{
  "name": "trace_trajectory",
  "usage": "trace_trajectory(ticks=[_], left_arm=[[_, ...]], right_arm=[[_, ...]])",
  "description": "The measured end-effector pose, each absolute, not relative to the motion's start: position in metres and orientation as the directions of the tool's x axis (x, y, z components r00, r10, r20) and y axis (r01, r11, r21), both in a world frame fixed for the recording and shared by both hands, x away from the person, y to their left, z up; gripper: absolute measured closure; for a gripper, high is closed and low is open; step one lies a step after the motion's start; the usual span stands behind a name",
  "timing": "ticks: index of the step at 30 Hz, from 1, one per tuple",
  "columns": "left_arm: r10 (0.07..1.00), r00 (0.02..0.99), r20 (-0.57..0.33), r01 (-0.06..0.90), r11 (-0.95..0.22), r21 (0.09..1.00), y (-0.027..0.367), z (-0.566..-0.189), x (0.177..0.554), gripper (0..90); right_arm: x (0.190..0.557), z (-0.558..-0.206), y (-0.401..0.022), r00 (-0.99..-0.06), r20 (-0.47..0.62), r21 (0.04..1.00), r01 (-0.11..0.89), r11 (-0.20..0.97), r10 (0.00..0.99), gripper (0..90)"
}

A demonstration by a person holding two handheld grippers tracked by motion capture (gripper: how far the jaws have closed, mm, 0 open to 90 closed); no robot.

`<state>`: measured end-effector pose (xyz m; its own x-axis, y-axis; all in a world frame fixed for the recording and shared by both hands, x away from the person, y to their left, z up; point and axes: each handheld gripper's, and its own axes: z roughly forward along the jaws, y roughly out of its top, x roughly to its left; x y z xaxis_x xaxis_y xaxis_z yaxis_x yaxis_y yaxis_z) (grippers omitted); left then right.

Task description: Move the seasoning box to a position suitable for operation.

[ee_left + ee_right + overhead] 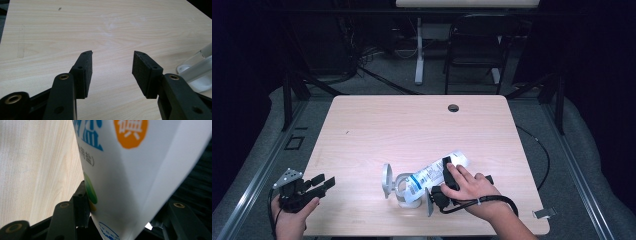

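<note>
Right hand-held gripper [120, 220] pinches the salt bag [130, 170] between its jaws, tilted over the table [37, 170]

The white salt bag [130, 170] runs off the right gripper view's top edge, hiding the right jaw's pad; a clear container [197, 72], possibly a jar, is cut off at the table's right edge.

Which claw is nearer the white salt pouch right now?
Right. The right claw is closed on the salt pouch, its jaws on either side. The left claw sits open, apart at the table's left edge.
</note>
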<state>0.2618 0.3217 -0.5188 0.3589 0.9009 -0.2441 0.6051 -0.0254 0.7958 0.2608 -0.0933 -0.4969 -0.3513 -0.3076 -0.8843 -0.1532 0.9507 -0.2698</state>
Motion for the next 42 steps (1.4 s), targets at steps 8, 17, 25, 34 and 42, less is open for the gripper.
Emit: trace_trajectory(ticks=[8,17,25,34,42], left_arm=[[0.901,0.358,-0.244,0.605,-0.025,0.796,0.3218,-0.5188,0.2618,50.9],[0.901,0.357,-0.245,0.606,-0.024,0.795,0.3220,-0.5192,0.2619,50.9],[0.901,0.357,-0.245,0.606,-0.025,0.795,0.3220,-0.5193,0.2620,50.9],[0.901,0.357,-0.244,0.606,-0.025,0.795,0.3220,-0.5193,0.2621,50.9],[0.902,0.357,-0.245,0.606,-0.024,0.795,0.3220,-0.5193,0.2620,50.8]], right_arm=[[0.2613,-0.4970,-0.0938,-0.352,-0.885,-0.264,-0.161,0.951,-0.305,47.8],[0.2612,-0.4964,-0.0935,-0.354,-0.884,-0.264,-0.159,0.951,-0.304,47.9],[0.2612,-0.4962,-0.0935,-0.352,-0.884,-0.266,-0.161,0.950,-0.307,47.9],[0.2610,-0.4957,-0.0928,-0.345,-0.884,-0.276,-0.161,0.948,-0.316,48.0],[0.2603,-0.4951,-0.0924,-0.338,-0.883,-0.287,-0.159,0.945,-0.325,48.1]])
